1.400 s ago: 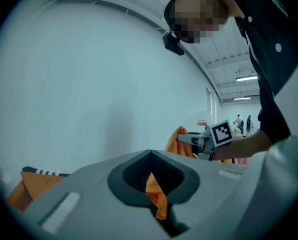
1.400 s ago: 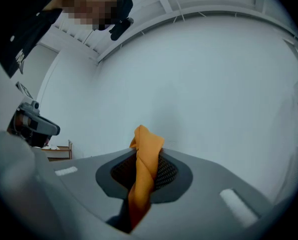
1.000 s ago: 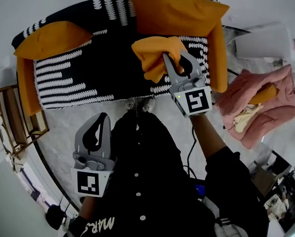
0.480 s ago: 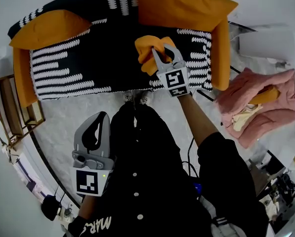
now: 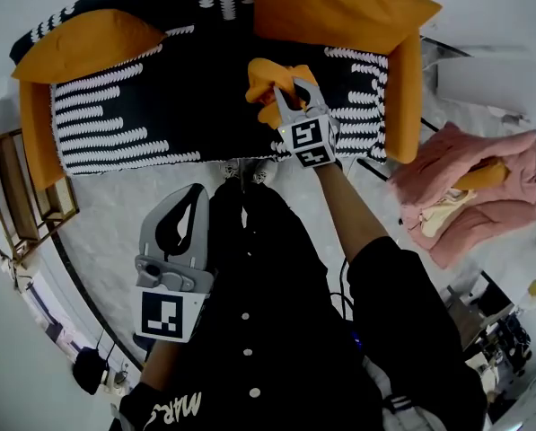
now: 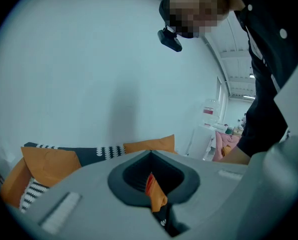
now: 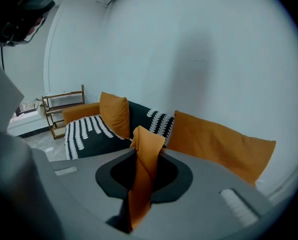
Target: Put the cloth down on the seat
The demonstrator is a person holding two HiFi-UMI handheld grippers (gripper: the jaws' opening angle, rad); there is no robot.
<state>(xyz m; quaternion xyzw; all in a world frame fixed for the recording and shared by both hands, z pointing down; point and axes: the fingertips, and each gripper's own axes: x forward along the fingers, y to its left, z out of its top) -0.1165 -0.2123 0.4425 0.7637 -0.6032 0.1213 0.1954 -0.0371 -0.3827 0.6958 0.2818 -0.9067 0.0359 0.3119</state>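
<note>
cloth looks soft, light; hold bunched fold | right claw pinching it over seat | left claw closed, empty

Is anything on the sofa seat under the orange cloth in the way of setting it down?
Nothing visible does. The orange cloth, shut in the right tongs, hangs over bare patterned seat; the two orange cushions lie off to the left end and the back.

Sofa seat, seemingly two orange cushions
</note>
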